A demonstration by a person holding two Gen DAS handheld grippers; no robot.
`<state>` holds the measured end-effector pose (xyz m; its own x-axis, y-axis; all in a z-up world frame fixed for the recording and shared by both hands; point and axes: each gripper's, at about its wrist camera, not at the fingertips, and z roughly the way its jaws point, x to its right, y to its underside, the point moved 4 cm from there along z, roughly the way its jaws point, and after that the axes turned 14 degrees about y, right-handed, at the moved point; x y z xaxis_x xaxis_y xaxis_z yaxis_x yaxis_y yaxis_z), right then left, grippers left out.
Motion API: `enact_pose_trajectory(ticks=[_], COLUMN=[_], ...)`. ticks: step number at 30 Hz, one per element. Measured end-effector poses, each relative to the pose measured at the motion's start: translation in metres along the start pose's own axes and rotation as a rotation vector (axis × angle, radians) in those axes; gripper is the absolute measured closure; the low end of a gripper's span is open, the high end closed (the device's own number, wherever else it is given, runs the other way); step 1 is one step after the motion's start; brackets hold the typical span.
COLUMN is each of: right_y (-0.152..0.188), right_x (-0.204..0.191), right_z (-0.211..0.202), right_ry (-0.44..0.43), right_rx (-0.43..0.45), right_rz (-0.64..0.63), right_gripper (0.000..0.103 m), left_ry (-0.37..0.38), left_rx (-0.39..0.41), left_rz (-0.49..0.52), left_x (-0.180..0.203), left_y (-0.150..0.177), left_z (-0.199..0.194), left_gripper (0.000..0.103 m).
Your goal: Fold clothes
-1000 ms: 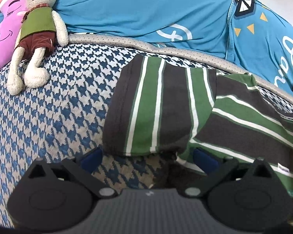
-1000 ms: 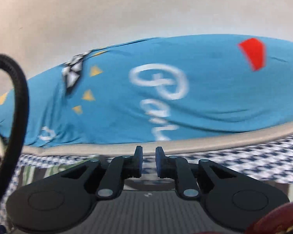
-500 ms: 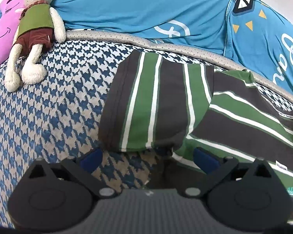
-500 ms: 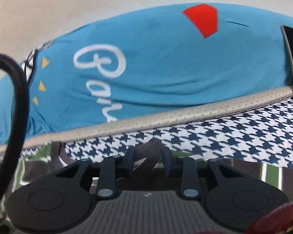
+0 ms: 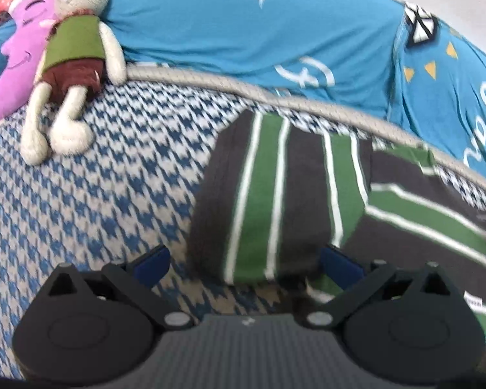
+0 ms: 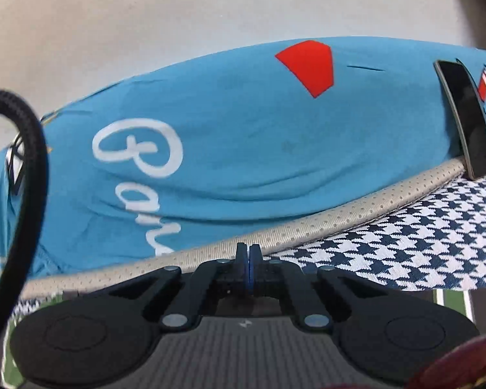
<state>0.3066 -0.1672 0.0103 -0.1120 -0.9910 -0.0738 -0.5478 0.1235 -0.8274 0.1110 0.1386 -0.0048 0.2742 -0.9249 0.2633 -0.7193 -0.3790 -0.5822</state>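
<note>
My left gripper [image 5: 244, 261] has its jaws spread wide, with the near edge of the striped shirt [image 5: 275, 201] lying between the blue pads; neither pad is clearly touching the cloth. The shirt (dark grey with green and white stripes) is spread on the houndstooth bed cover [image 5: 97, 194], one part folded over so its stripes run away from me, while the rest stretches toward 3 o'clock with stripes running across.

My right gripper [image 6: 248, 259] has its jaws pressed together, pads meeting; whether any cloth is caught between them I cannot tell. Bits of the same shirt show beneath it at 8 o'clock and 4 o'clock.

Outward from the left gripper, at 10 o'clock, a stuffed rabbit [image 5: 71, 61] in a green vest lies on the cover, touching a pink plush [image 5: 13, 64] beside it. A beige piped edge [image 5: 275, 97] borders the cover, and beyond it lies blue printed bedding [image 5: 226, 26].

From the right gripper, a dark phone [image 6: 465, 116] leans on that bedding at 2 o'clock, and a black cable [image 6: 32, 168] loops at 9 o'clock.
</note>
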Motion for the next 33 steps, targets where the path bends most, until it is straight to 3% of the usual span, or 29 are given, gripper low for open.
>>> enact_pose_trajectory(ticks=[4,7,13,21,28,33], right_y=[-0.016,-0.023,-0.023,-0.004,0.008,0.012], right_x=[0.010,0.009,0.012,0.031,0.090,0.143], right_z=[-0.012,-0.021,-0.042,-0.069,-0.094,-0.094], right_ry=[-0.034,-0.046,-0.051,-0.067,-0.010,0.079], right_rx=[-0.015,-0.016,-0.054,-0.131,-0.169,-0.205], right_rz=[0.073,0.057,0.045,0.022,0.066,0.133], right_gripper=[0.099,0.098,0.093,0.086,0.078,0.077], left_ry=[-0.039,-0.062,-0.017,-0.031,-0.078,-0.196], left_rx=[0.034,0.048,0.079,0.069,0.045,0.073], left_rz=[-0.025,-0.057,-0.120,-0.002,0.075,0.103], left_x=[-0.014,-0.028,-0.049,-0.035,-0.026,-0.030], left_y=[-0.014,-0.024,-0.038,-0.035,-0.022,-0.020], left_z=[-0.001,0.000,0.003,0.024,0.039,0.034], left_gripper=[0.000,0.000,0.000,0.000,0.000,0.000])
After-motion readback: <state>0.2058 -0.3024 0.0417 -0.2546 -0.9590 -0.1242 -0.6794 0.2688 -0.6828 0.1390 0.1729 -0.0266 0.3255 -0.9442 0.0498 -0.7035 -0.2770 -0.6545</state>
